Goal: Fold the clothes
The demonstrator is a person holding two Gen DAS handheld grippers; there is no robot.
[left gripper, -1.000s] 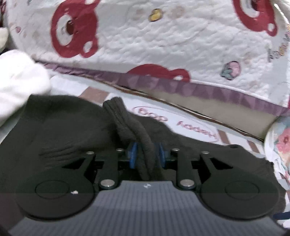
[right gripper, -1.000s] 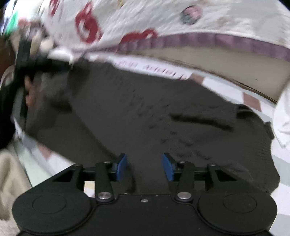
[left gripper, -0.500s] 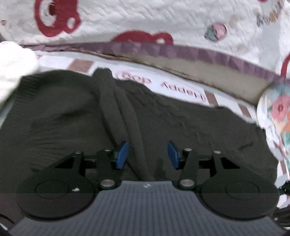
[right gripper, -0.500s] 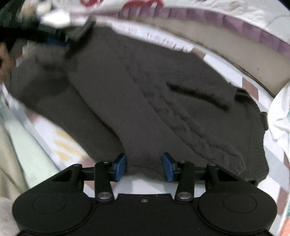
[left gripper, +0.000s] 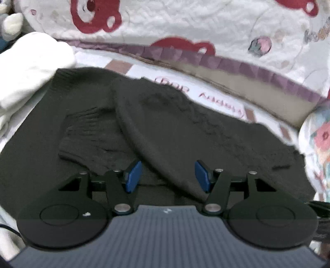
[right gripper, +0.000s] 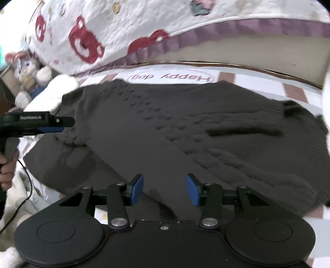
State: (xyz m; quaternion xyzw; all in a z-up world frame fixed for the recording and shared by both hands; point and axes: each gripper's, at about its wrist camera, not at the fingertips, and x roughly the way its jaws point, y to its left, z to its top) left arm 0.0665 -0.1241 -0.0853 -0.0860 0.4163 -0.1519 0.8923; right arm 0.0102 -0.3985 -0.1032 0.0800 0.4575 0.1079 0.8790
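Dark knitted wool covered most of both views: a sweater [right gripper: 185, 134] lay spread on a bed sheet [right gripper: 243, 79] printed with "Happy dog", in front of a quilt [right gripper: 165, 18] with red bears. One sleeve [left gripper: 156, 127] lay folded diagonally across the body, its cable pattern running from the upper left toward the near edge, and a ribbed cuff [right gripper: 268, 115] rested on the chest at the far right of the right wrist view.

Both tools were empty. The left gripper [left gripper: 168, 175] hovered just above the folded sleeve with its jaws wide apart and nothing between the blue pads. The right gripper [right gripper: 164, 189] also stood well open over the near hem, holding no cloth. From the right wrist view the left gripper showed side-on at the sweater's left edge, held by a hand [right gripper: 7, 171].

As a judgement, the sleeves looked turned in over the body, so the narrowing part of the fold seemed to be in place. The sweater remained long and flat, not yet doubled over into a compact bundle, so that halving would seem to be what was left. A white garment [left gripper: 31, 68] sat at the left, and a stuffed toy [right gripper: 28, 72] lay beyond it.
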